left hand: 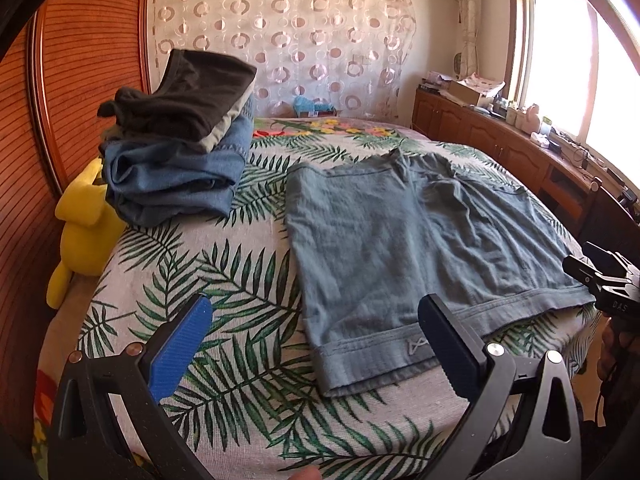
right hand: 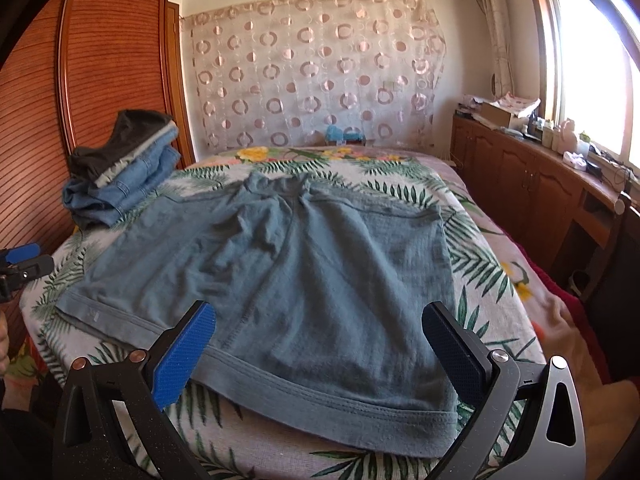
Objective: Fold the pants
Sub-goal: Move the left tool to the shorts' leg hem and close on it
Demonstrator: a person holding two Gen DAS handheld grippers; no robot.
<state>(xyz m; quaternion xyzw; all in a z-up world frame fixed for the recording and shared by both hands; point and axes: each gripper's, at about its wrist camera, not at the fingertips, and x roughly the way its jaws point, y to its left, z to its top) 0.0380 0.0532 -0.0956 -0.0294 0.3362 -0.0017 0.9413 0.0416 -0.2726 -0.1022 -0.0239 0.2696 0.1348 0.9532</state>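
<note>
Grey-blue pants [right hand: 280, 264] flat on bed [right hand: 472, 248]; folded stack [right hand: 120, 176] beside.

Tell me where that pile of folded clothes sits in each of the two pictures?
Left wrist view: the pile of folded clothes sits upper left, large, left of the spread grey-blue pants.
Right wrist view: the pile sits at middle left, smaller, beyond the pants' far left corner.
Shared landmark: the circle-patterned curtain behind the bed.
</note>
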